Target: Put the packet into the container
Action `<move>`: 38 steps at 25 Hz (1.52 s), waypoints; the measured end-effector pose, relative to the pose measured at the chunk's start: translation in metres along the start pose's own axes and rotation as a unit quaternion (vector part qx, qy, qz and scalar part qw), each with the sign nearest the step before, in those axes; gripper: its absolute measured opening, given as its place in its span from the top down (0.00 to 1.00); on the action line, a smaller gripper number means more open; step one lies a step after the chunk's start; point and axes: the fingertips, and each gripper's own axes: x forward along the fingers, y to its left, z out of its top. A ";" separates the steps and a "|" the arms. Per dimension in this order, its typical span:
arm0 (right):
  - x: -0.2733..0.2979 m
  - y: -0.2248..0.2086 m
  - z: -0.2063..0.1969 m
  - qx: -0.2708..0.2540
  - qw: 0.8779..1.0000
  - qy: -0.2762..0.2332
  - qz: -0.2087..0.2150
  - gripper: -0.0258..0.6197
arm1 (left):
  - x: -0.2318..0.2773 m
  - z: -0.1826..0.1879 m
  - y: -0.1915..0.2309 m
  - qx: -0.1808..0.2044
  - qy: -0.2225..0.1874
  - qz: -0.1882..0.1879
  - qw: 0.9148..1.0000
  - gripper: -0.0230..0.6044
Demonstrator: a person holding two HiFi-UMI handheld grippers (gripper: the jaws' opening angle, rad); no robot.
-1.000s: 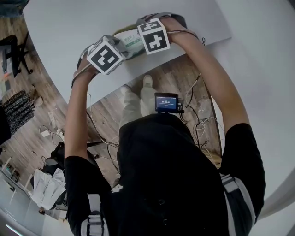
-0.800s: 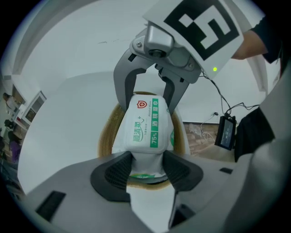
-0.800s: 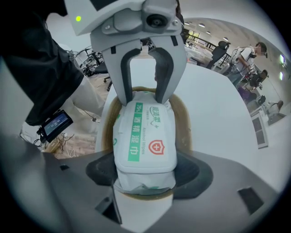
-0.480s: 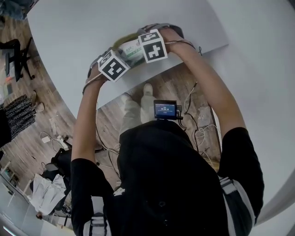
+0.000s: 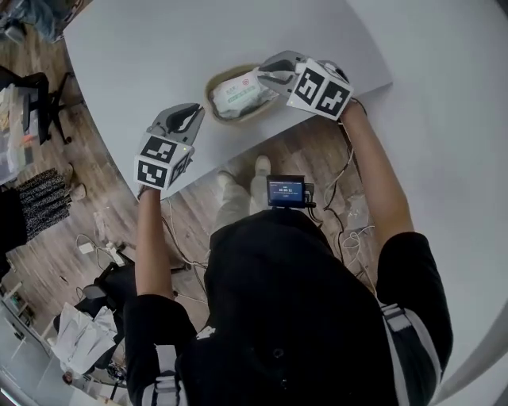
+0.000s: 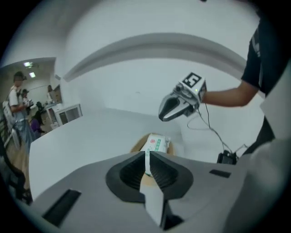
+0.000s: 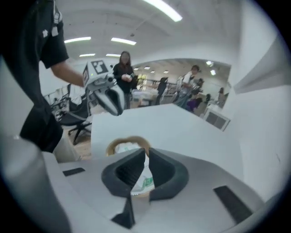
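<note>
Left gripper [image 5: 193, 115], right gripper [image 5: 267, 78] lifted off packet [image 5: 236, 93]; jaws just closed, empty; packet in container [image 5: 211, 82]; green print unreadable.

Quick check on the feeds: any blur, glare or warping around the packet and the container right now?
Head view: even light and sharp, with the packet in the container clear, though the fisheye bends the table edge. Left gripper view: dark corners, strong warping, soft near foreground. Right gripper view: bright ceiling strips, no glare on the packet, which is only partly in view.
</note>
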 end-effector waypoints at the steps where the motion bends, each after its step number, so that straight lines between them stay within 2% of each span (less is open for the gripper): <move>1: -0.009 0.000 0.008 0.026 0.999 -0.035 -0.022 0.89 | -0.011 0.007 0.000 -0.030 -0.040 0.010 0.999 0.91; 3: -0.025 0.008 0.023 0.081 0.991 -0.100 -0.048 0.91 | -0.036 0.021 -0.002 -0.091 -0.129 0.025 0.987 0.93; 6: -0.042 0.034 0.050 0.138 0.971 -0.185 -0.062 0.92 | -0.080 0.038 -0.009 -0.158 -0.245 0.039 0.956 0.95; 7: -0.046 0.045 0.062 0.147 0.965 -0.207 -0.063 0.92 | -0.093 0.041 -0.012 -0.166 -0.268 0.044 0.948 0.95; 9: -0.054 0.065 0.087 0.157 0.954 -0.247 -0.064 0.92 | -0.115 0.044 -0.021 -0.167 -0.293 0.051 0.940 0.95; 13: -0.068 0.090 0.129 0.170 0.932 -0.315 -0.059 0.92 | -0.140 0.056 -0.041 -0.135 -0.315 0.056 0.938 0.95; 18: -0.076 0.106 0.161 0.159 0.921 -0.351 -0.062 0.93 | -0.158 0.070 -0.049 -0.108 -0.340 0.045 0.933 0.95; 26: -0.076 0.105 0.167 0.166 0.916 -0.356 -0.076 0.93 | -0.169 0.068 -0.049 -0.111 -0.354 0.034 0.928 0.95; 38: -0.077 0.105 0.172 0.168 0.915 -0.356 -0.087 0.93 | -0.175 0.069 -0.047 -0.111 -0.357 0.027 0.927 0.95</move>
